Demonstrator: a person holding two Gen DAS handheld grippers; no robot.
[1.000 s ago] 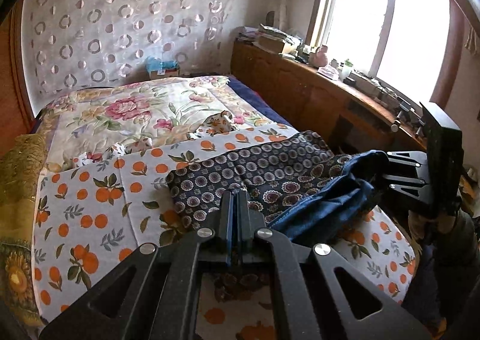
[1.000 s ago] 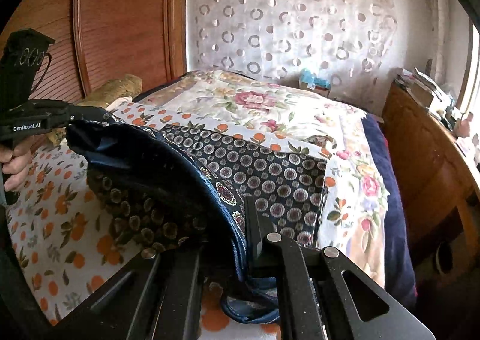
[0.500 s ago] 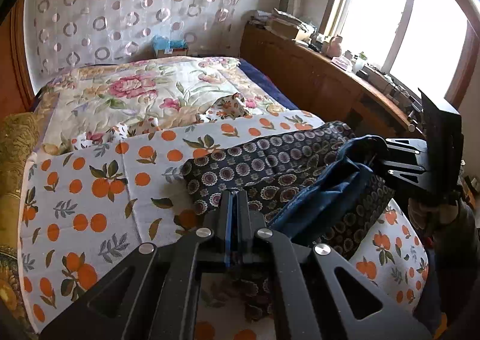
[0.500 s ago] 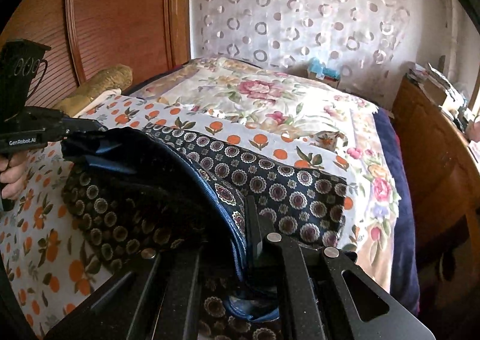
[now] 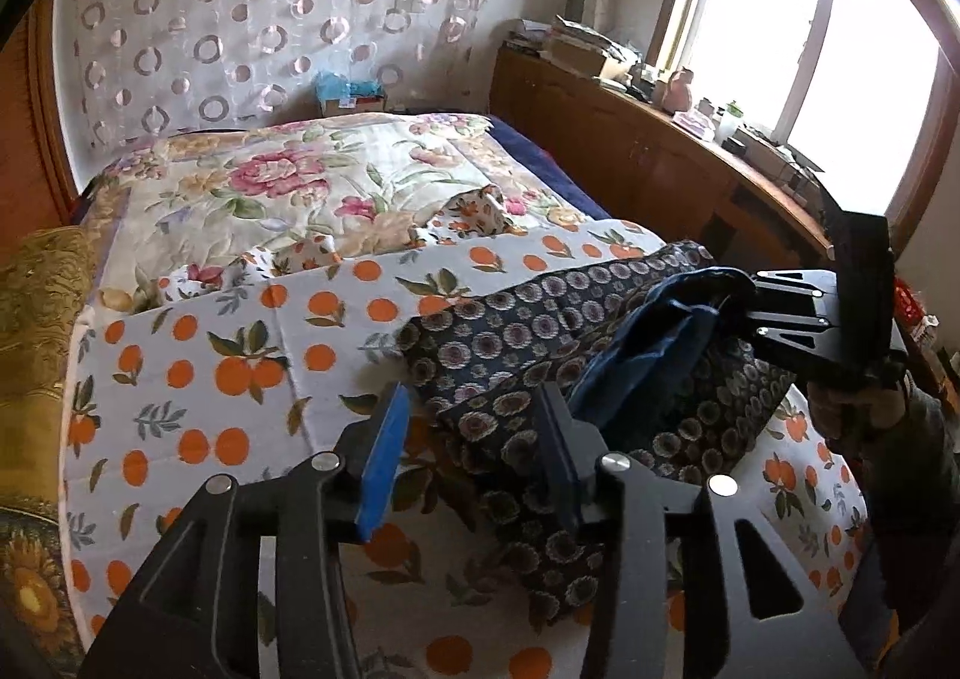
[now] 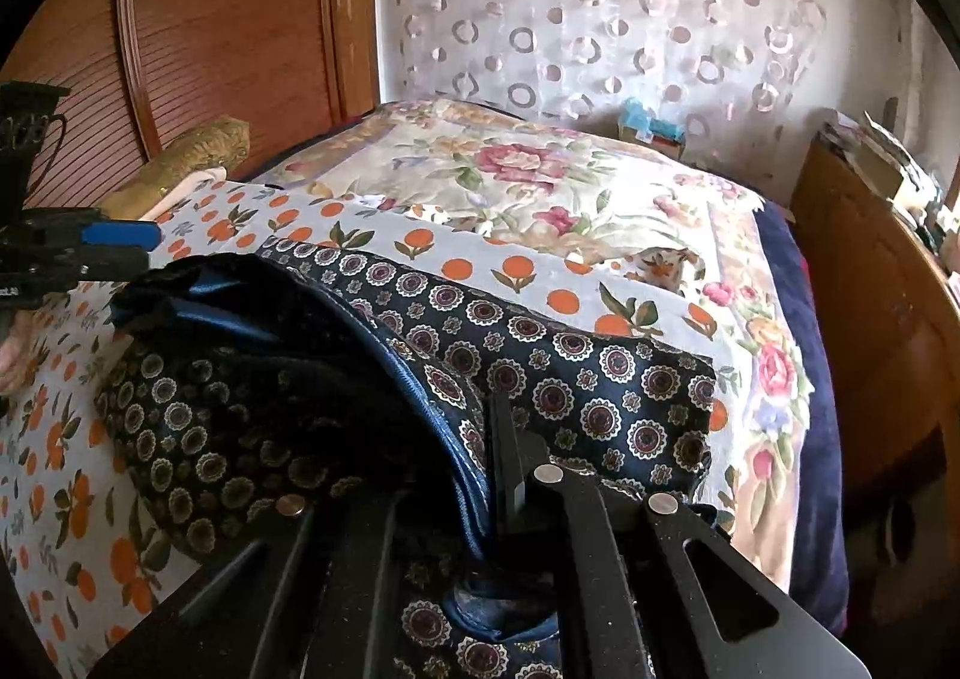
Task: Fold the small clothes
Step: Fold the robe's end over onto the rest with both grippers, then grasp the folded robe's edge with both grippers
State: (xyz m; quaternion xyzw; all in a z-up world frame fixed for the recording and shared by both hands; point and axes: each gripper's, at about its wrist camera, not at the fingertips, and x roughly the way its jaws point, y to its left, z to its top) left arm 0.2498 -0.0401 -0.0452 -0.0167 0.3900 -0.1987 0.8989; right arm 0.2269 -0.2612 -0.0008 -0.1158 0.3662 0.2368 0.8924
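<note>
Mid-fold on the bed (image 5: 198,367): my left gripper (image 5: 474,439) gapes empty, my right gripper (image 6: 468,475) pinches the patterned garment (image 6: 576,373); flattening remains.

One dark patterned garment (image 5: 606,331), two tongs, left tongs (image 5: 474,457), right tongs (image 6: 462,475), one orange-print sheet (image 5: 240,355), one floral quilt (image 5: 288,187).

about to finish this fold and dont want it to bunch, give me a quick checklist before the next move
1. Left gripper released, fingers apart: ok.
2. Right gripper shut on the blue hem of the patterned garment: ok.
3. Garment lying flat: not ok, the middle is humped and the hem is lifted.
4. Garment fully on the orange-print sheet: ok.
5. Left fingers free of cloth: cannot tell, fabric lies right beside the right-hand finger.
</note>
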